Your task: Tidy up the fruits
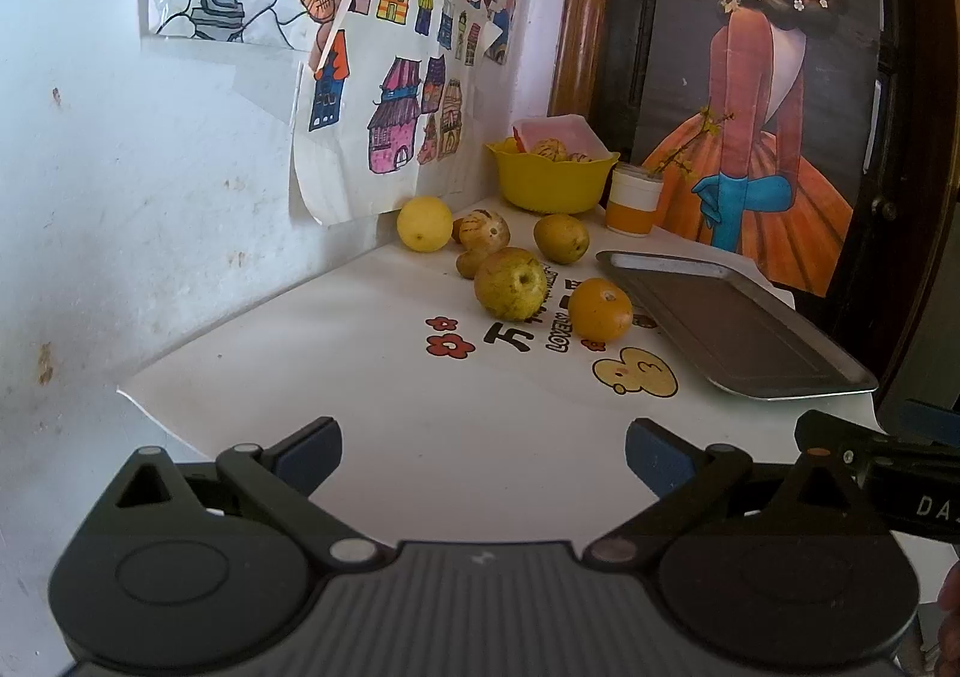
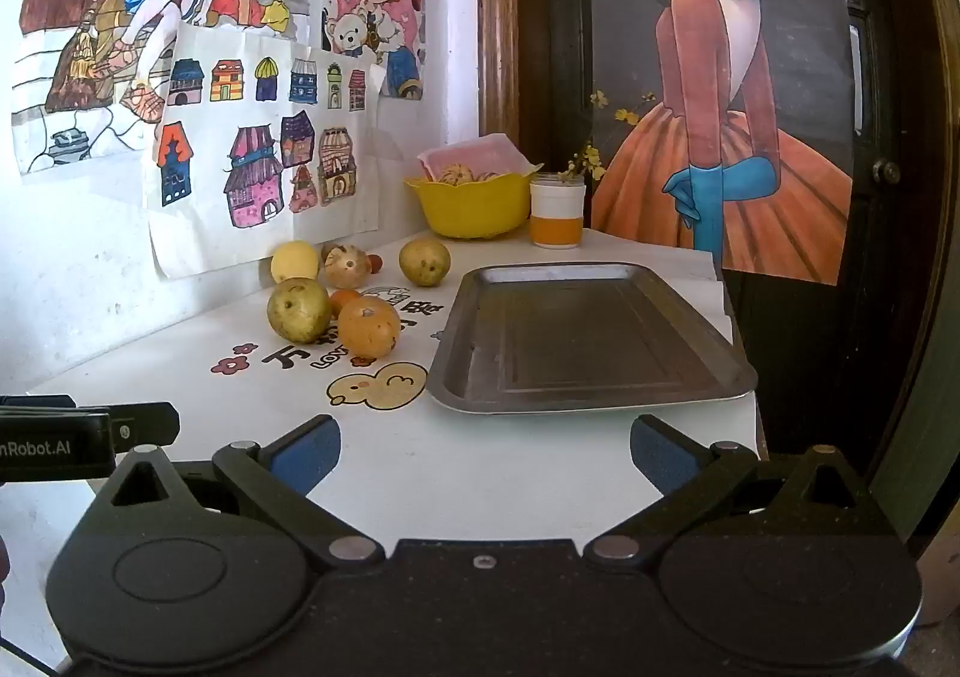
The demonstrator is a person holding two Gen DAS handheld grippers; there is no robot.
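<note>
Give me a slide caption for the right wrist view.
Open right gripper faces an empty metal tray beside loose fruit.

The left gripper hovered with its jaws spread wide over the white table. Ahead, an orange lay just beside the metal tray, near 2 pears.

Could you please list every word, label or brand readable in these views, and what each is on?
"nRobot.AI", cut off at left: black left gripper body.
"DA", cut off: black right gripper body.
"LOVE", then unclear letters: white printed table cover.
Its large black characters: partly hidden by fruit.
</note>
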